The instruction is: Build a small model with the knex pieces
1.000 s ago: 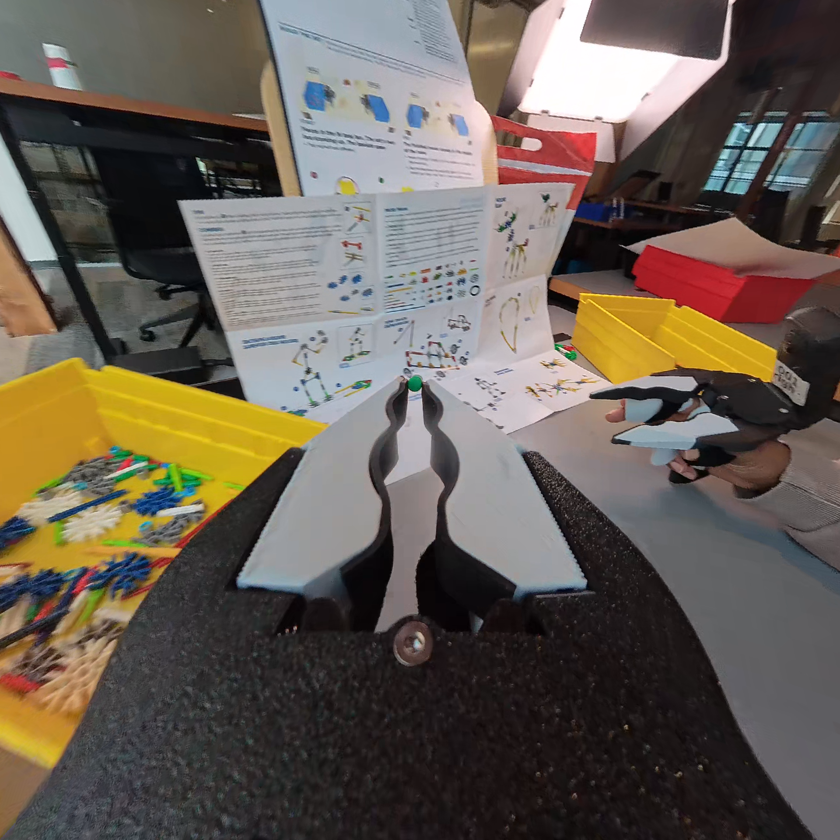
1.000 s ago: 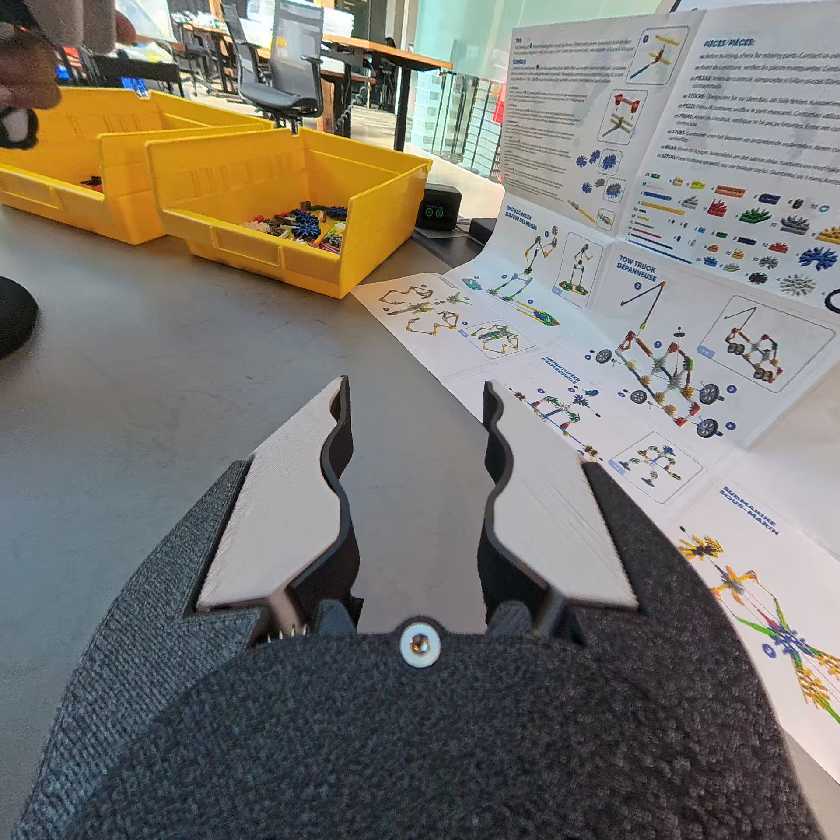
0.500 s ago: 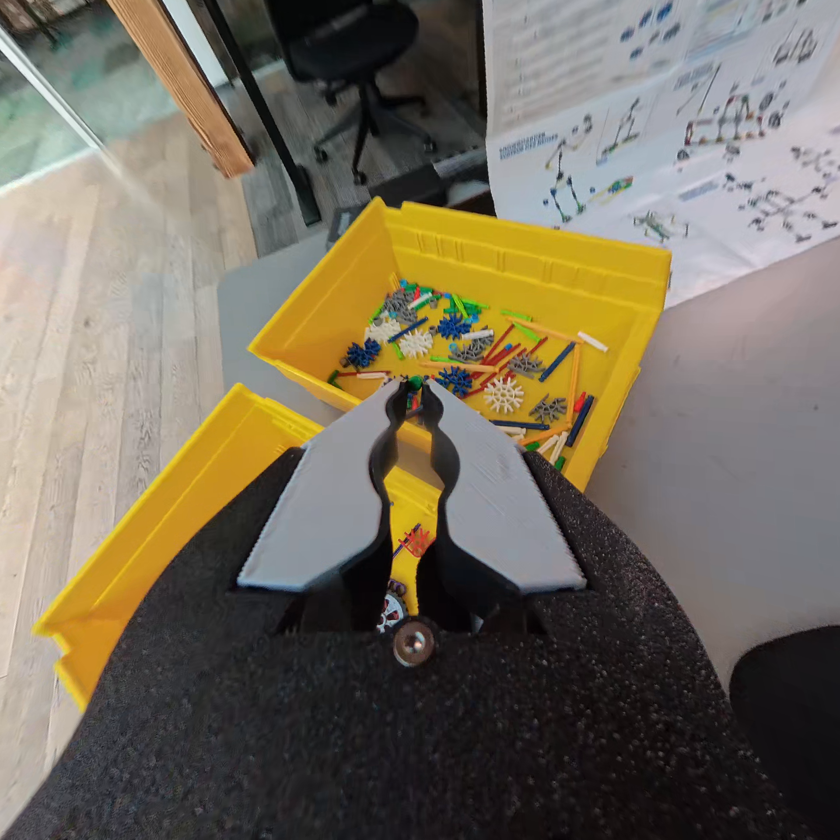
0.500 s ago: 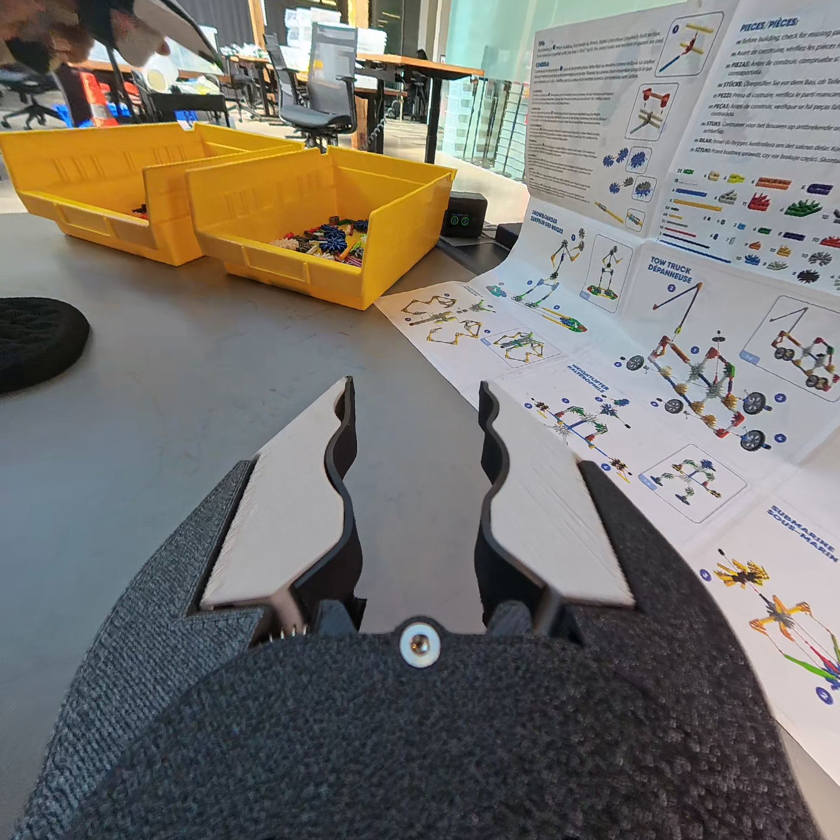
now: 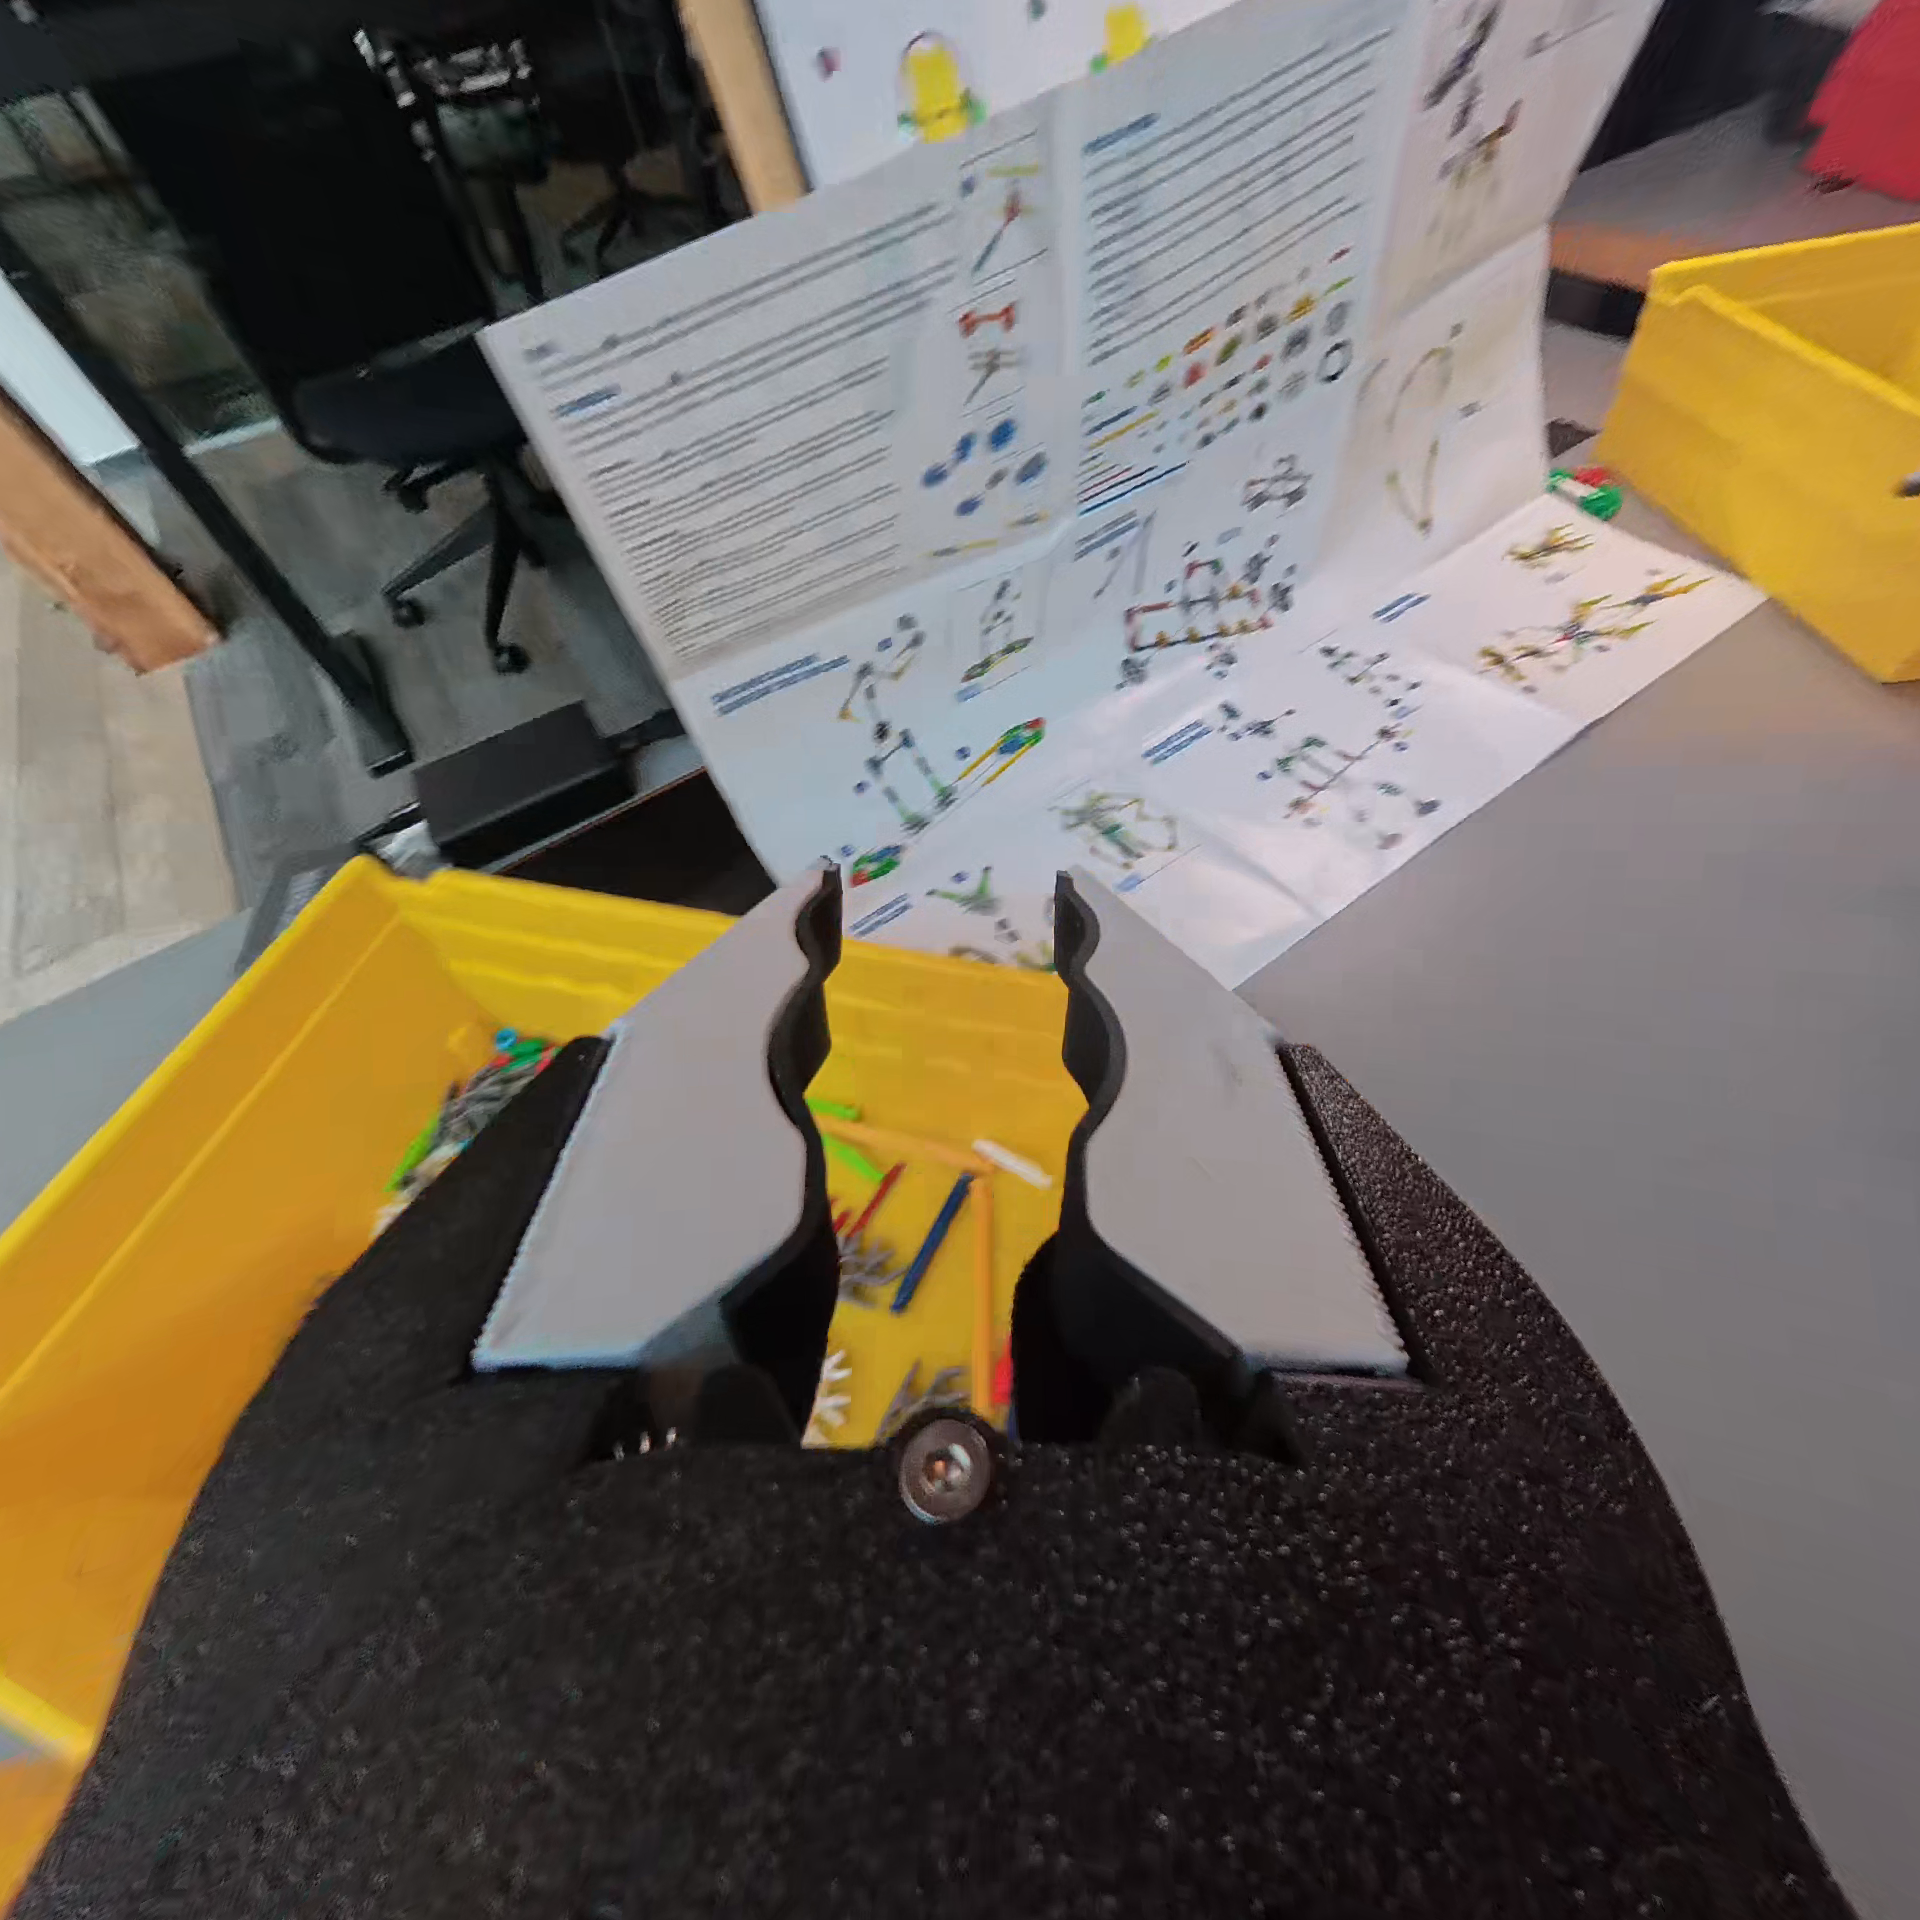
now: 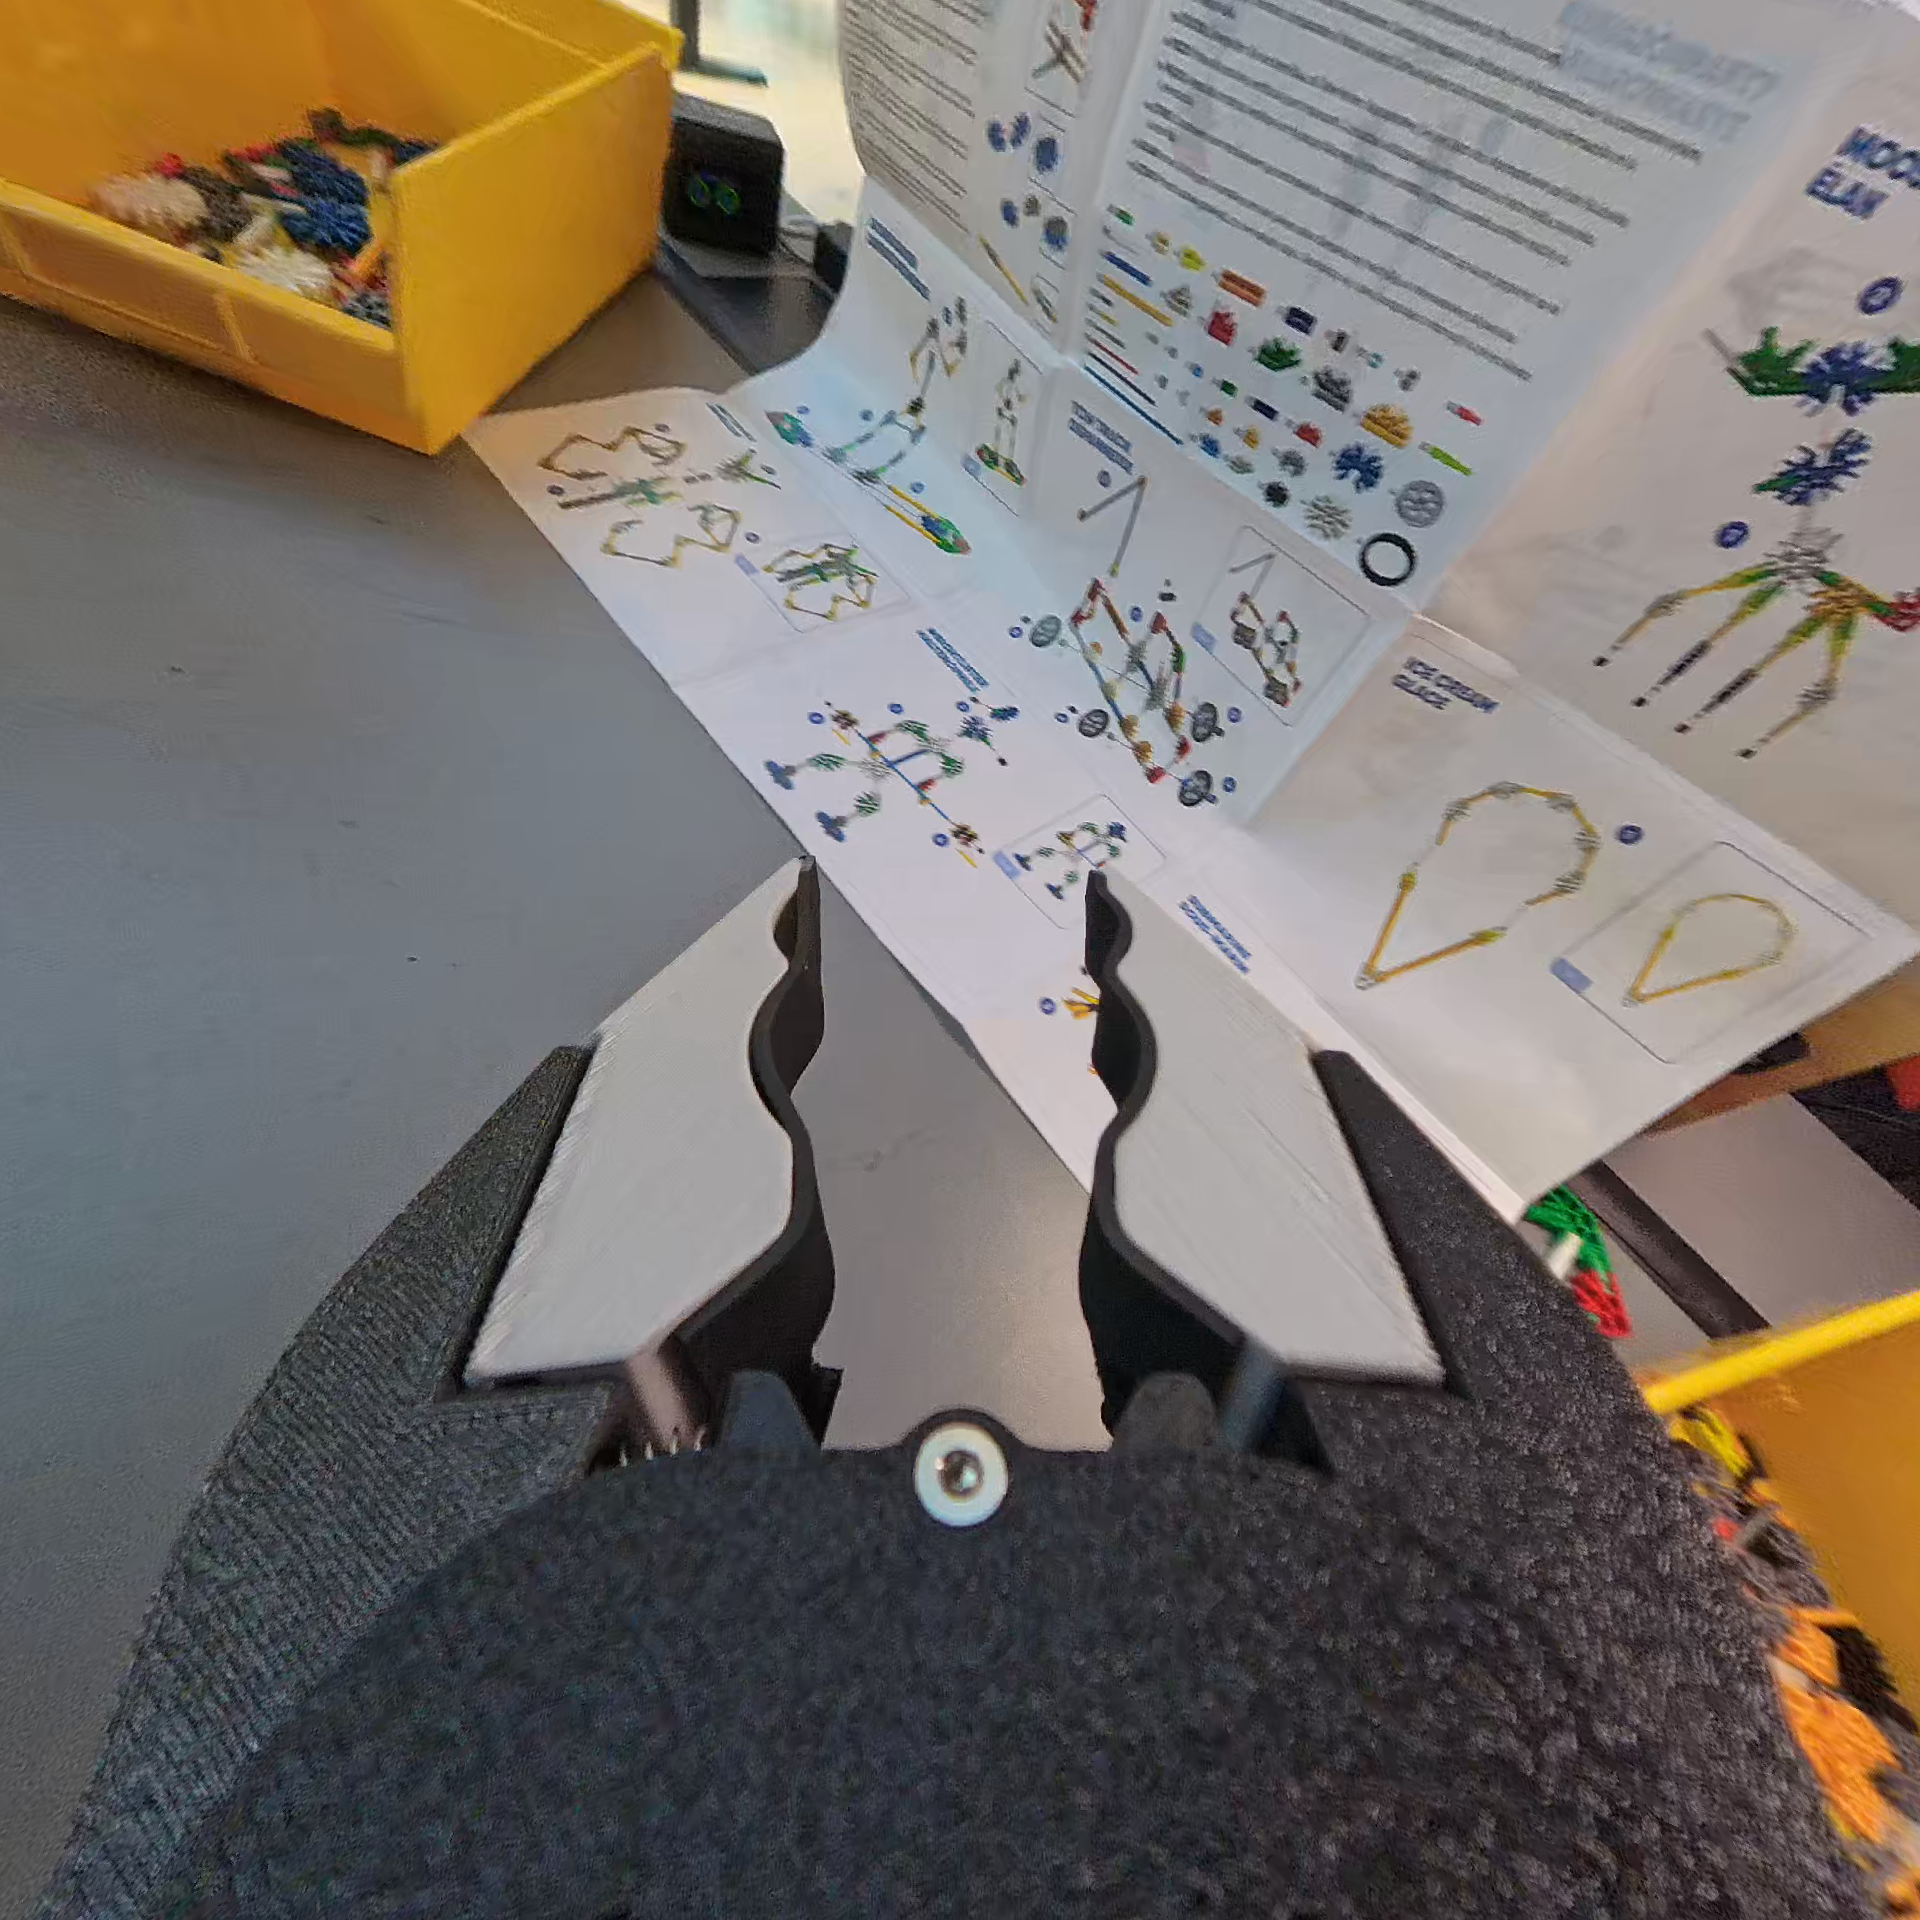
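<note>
hovering over a yellow bin (image 5: 239,1153) of little sticks, left hand-held gripper (image 5: 940,894) spread, holding nothing; right hand-held gripper (image 6: 948,883) spread over grey counter (image 6: 312,790).

A folded white instruction sheet (image 5: 1091,582) stands at twelve o'clock on the grey surface (image 5: 1558,1039). A yellow bin (image 5: 260,1091) of coloured rods and connectors (image 5: 925,1195) sits at nine o'clock, another yellow bin (image 5: 1766,436) at two o'clock, and a black office chair (image 5: 416,436) at eleven.
</note>
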Demonstrator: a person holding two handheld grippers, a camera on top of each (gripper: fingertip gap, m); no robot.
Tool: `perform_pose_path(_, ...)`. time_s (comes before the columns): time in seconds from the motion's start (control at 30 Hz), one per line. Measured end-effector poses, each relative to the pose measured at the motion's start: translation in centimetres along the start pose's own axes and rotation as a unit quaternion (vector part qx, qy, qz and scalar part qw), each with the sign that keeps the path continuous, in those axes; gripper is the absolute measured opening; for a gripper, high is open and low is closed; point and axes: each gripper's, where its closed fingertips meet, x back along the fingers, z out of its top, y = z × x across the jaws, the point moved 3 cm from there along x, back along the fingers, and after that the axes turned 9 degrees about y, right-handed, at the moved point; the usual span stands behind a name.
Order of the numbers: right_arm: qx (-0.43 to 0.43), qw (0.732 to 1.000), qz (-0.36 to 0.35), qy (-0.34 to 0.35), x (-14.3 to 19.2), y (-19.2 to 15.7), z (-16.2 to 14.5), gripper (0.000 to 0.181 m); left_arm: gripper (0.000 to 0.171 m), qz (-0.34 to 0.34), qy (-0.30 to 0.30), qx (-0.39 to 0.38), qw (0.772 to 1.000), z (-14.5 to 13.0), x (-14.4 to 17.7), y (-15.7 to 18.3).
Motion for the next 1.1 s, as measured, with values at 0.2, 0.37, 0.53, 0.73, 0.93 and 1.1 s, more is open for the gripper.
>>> perform_pose_path(0.2,0.0,0.975,0.008,-0.22,-0.6,13.2,-1.5,0.06,0.042,-0.166,0.069,0.088,0.98,-1.2,-2.7,15.0)
perform_pose_path(0.37,0.092,0.887,0.062,-0.448,-2.6,20.8,-9.2,0.074,0.042,-0.201,0.018,0.069,0.977,-7.1,-5.9,20.1)
perform_pose_path(0.53,0.133,0.795,0.151,-0.572,-4.6,22.4,-13.3,0.082,0.039,-0.215,0.012,0.022,0.976,-9.1,-6.0,21.0)
perform_pose_path(0.73,0.17,0.666,0.207,-0.696,-4.3,23.7,-17.0,0.087,0.037,-0.227,0.008,0.02,0.974,-9.8,-6.1,21.1)
perform_pose_path(0.93,0.166,0.641,0.237,-0.711,-4.8,23.6,-19.5,0.075,0.036,-0.243,0.01,0.038,0.969,-9.8,-6.0,21.1)
perform_pose_path(1.1,0.156,0.645,0.246,-0.706,-4.4,23.4,-18.5,0.036,0.035,-0.244,0.01,0.04,0.969,-9.8,-5.9,20.9)
